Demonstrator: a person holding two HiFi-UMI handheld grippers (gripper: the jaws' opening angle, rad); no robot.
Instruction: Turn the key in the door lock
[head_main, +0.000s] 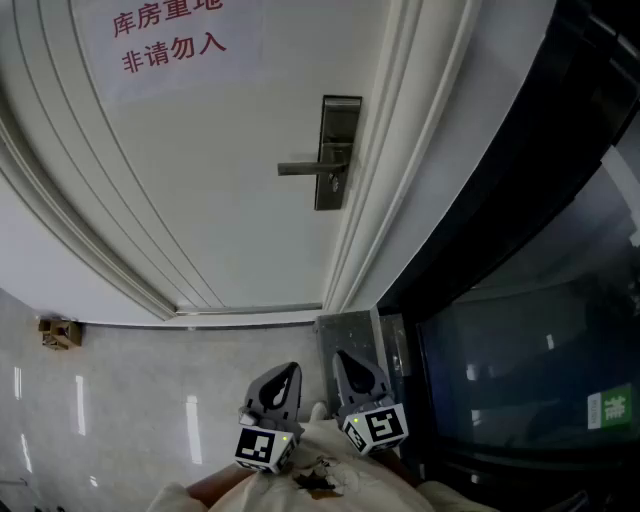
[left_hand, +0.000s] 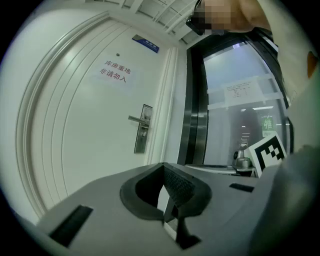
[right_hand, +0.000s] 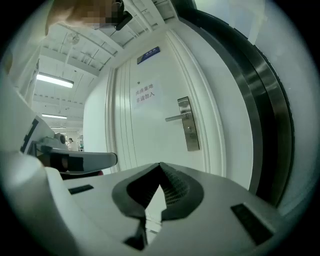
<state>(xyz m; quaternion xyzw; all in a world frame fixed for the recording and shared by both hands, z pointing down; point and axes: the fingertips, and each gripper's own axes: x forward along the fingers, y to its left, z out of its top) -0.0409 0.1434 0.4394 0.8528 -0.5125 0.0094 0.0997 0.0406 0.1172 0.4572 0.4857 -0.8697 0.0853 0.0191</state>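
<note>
A steel lock plate (head_main: 338, 152) with a lever handle (head_main: 308, 167) sits on the white door (head_main: 220, 200); its keyhole is a small dark spot below the lever, and no key shows in it. The left gripper view shows the plate (left_hand: 143, 129) far ahead, as does the right gripper view (right_hand: 188, 124). My left gripper (head_main: 290, 371) and right gripper (head_main: 346, 359) are side by side low in the head view, well short of the door and pointing at it. Both jaw pairs meet at their tips, left gripper (left_hand: 164, 168) and right gripper (right_hand: 160, 166), with nothing between them.
A dark glass panel (head_main: 530, 340) in a black frame (head_main: 480, 190) stands right of the door. A red-lettered sign (head_main: 172, 42) is on the door's upper part. Glossy floor tiles (head_main: 130, 400) lie in front, with a small brown object (head_main: 60, 332) by the wall at left.
</note>
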